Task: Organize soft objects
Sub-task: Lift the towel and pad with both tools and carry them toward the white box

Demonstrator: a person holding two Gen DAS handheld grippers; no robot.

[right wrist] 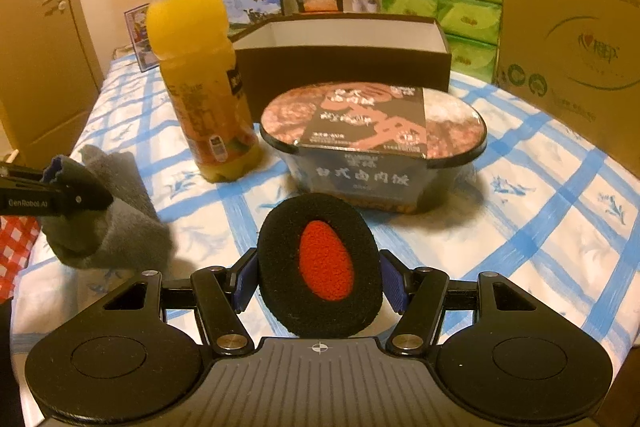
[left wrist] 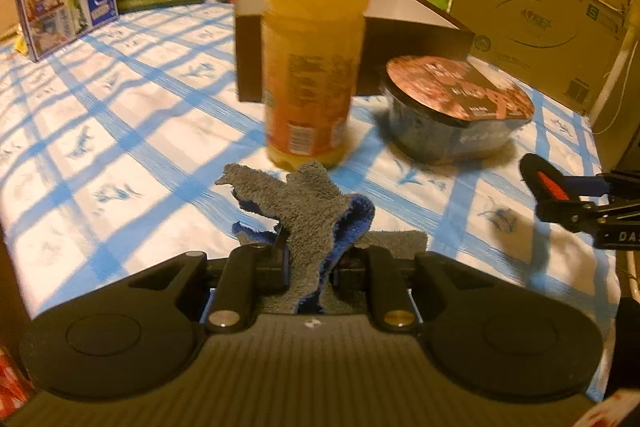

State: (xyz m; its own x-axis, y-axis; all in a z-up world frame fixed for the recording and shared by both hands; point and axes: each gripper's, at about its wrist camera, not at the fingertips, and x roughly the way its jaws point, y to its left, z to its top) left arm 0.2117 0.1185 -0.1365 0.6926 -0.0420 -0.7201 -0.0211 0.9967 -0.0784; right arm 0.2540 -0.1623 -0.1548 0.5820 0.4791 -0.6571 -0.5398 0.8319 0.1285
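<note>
Holding a fuzzy grey cloth (left wrist: 308,223) with a blue underside, the left gripper (left wrist: 310,259) has its two fingers squeezed on the cloth's middle, so the ends stick up and flop over. The right gripper (right wrist: 318,281) is clamped on a soft black pad with a red spot (right wrist: 322,263), one finger on each side. Both soft things are up off the blue and white checked sheet (left wrist: 120,115), near the front of the bed.

Just past them stand a tall bottle of orange drink (right wrist: 196,67) and a noodle bowl with a dark lid (right wrist: 372,143), side by side. Behind those sits a dark open box (right wrist: 348,47), white inside. I think the soft things go in there.

What could go wrong? The bottle is tall and right in the way, so a gripper or the floppy cloth could bump it and tip it over. The cloth is only pinched in the middle, so it could slip out.

The bottom of the box is hidden. The left view is blurry, and the bottle's cap is cut off there.
</note>
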